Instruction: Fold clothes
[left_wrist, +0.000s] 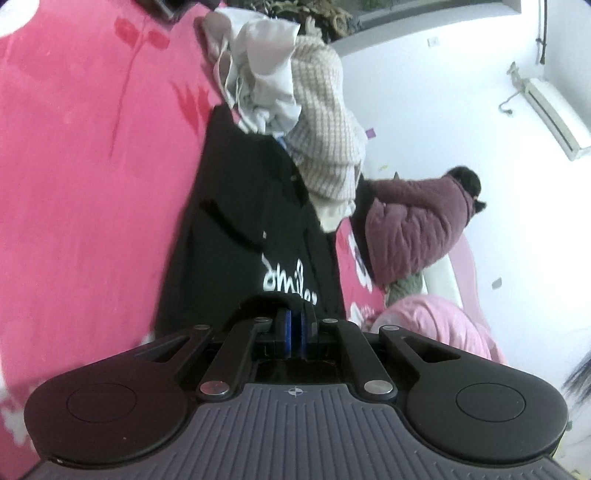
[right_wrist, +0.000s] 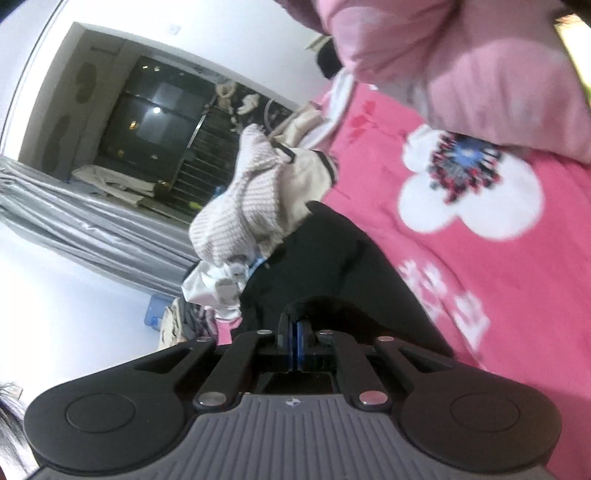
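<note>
A black T-shirt (left_wrist: 236, 221) with white lettering lies stretched over the pink bed cover (left_wrist: 74, 166). My left gripper (left_wrist: 294, 332) is at its near edge, blue pads pressed together with black cloth bunched over the tips. In the right wrist view the same black T-shirt (right_wrist: 332, 258) runs up from my right gripper (right_wrist: 294, 341), whose pads are likewise shut with a fold of black cloth arched over them. How much cloth sits between either pair of pads is hidden.
A pile of clothes, beige knit (left_wrist: 325, 122) over white pieces (left_wrist: 258, 74), rests on the shirt's far end; it shows as the beige knit (right_wrist: 240, 206) in the right view. A person in a maroon padded jacket (left_wrist: 413, 221) bends by the bed. Pink padded fabric (right_wrist: 461, 62) hangs close above.
</note>
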